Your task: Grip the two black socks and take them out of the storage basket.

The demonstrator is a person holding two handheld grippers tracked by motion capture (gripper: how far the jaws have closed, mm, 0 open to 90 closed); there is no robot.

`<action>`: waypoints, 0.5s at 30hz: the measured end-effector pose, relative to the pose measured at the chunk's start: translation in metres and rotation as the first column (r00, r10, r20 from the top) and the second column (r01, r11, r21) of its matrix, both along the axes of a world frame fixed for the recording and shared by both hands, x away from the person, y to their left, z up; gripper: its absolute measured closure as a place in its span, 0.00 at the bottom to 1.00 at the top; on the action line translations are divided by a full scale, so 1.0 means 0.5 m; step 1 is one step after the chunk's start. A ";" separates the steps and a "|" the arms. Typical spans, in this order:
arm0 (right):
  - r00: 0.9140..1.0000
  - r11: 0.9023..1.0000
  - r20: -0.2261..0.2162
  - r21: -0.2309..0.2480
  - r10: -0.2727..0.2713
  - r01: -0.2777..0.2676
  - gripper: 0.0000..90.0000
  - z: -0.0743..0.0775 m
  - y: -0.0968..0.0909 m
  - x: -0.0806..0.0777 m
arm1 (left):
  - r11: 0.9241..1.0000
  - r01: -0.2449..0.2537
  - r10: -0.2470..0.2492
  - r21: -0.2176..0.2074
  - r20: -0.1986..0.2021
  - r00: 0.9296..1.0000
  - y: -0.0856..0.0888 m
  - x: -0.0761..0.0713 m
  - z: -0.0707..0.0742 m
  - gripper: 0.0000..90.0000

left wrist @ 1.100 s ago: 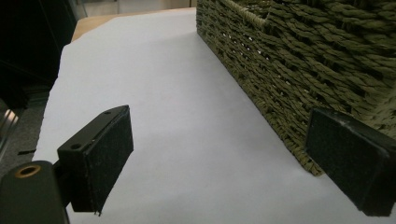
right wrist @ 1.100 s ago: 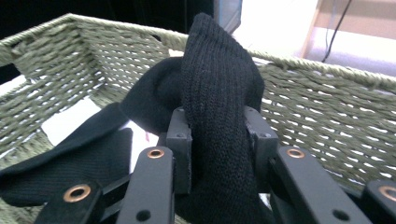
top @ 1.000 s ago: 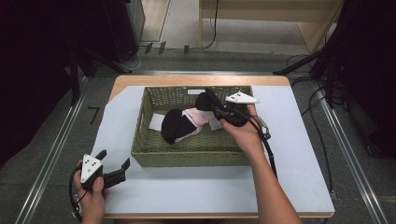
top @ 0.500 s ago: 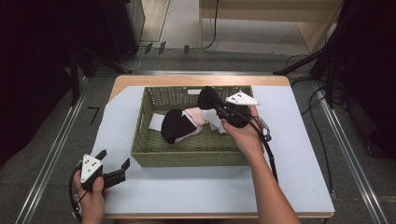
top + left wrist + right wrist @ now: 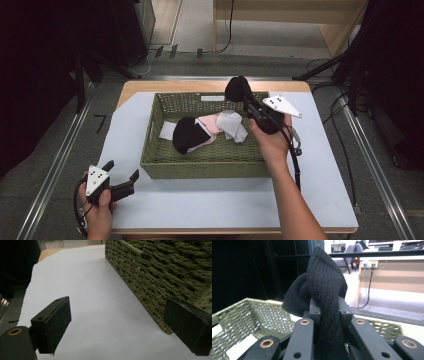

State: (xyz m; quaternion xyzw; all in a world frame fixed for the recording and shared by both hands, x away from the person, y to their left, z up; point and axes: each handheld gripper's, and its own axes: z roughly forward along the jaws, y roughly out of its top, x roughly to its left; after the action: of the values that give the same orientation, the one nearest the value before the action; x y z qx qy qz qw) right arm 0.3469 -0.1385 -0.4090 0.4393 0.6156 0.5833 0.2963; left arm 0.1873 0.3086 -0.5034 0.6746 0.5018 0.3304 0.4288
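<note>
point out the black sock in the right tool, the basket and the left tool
black sock (image 5: 324, 282): right gripper view, its knit middle
basket (image 5: 200, 167): high view, near woven wall
left tool (image 5: 121, 176): high view, between its open jaws

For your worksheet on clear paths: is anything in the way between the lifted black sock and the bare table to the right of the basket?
Nothing visible. The right tongs hold the black sock above the basket rim, and the table there is bare.
</note>
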 end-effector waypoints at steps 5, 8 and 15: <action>0.999 0.999 0.028 0.018 -0.046 0.046 0.89 0.018 -0.037 -0.008 | 1.000 0.000 0.000 0.001 0.001 1.000 0.000 0.000 0.000 0.10; 0.995 0.996 0.050 0.039 -0.081 0.079 0.89 0.031 -0.073 -0.015 | 1.000 0.001 -0.001 0.002 0.002 1.000 0.000 0.000 0.000 0.10; 0.984 0.984 0.044 0.048 -0.174 0.172 0.89 0.026 -0.167 -0.029 | 1.000 0.001 -0.001 0.007 0.003 1.000 0.000 -0.001 0.000 0.10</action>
State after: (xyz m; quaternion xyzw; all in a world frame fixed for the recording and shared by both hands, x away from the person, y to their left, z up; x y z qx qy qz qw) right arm 0.3324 -0.2222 -0.3959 0.4836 0.5547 0.5791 0.3507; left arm 0.1870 0.3085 -0.5033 0.6759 0.4998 0.3328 0.4274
